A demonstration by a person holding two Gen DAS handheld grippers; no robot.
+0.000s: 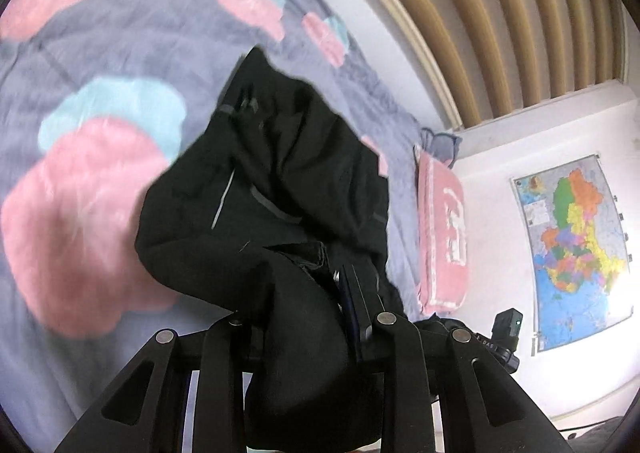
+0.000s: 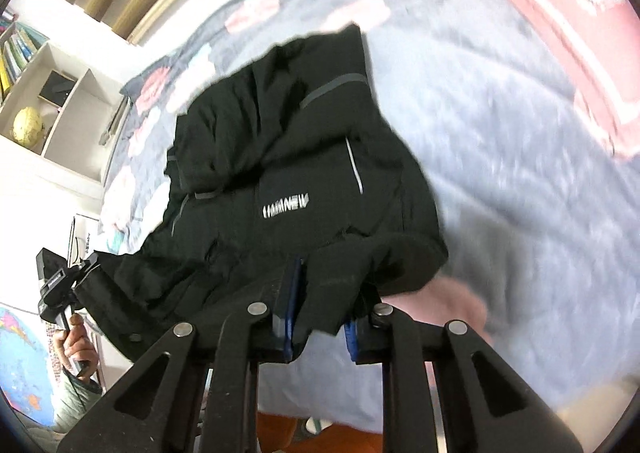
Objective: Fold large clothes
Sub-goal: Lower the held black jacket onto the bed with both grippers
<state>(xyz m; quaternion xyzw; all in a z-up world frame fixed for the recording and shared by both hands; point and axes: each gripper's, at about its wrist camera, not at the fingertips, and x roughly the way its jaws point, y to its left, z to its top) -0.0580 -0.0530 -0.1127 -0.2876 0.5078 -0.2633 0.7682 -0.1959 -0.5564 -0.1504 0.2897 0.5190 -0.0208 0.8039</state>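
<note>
A black jacket (image 1: 264,181) with grey reflective strips hangs bunched above the bed, held up at two places. My left gripper (image 1: 320,305) is shut on a thick fold of the jacket, which drapes over and hides its left finger. In the right wrist view the jacket (image 2: 288,157) shows a white logo on its chest. My right gripper (image 2: 320,313) is shut on the jacket's edge, with black cloth pinched between its blue-padded fingers (image 2: 290,305). The left gripper (image 2: 60,285) shows at the left of that view, held by a hand.
The bed has a grey-lilac cover (image 1: 120,65) with pink and blue cloud shapes. A pink pillow (image 1: 442,237) lies at its head. A slatted headboard wall (image 1: 500,13), a wall map (image 1: 576,249) and a white shelf with a globe (image 2: 28,125) stand around it.
</note>
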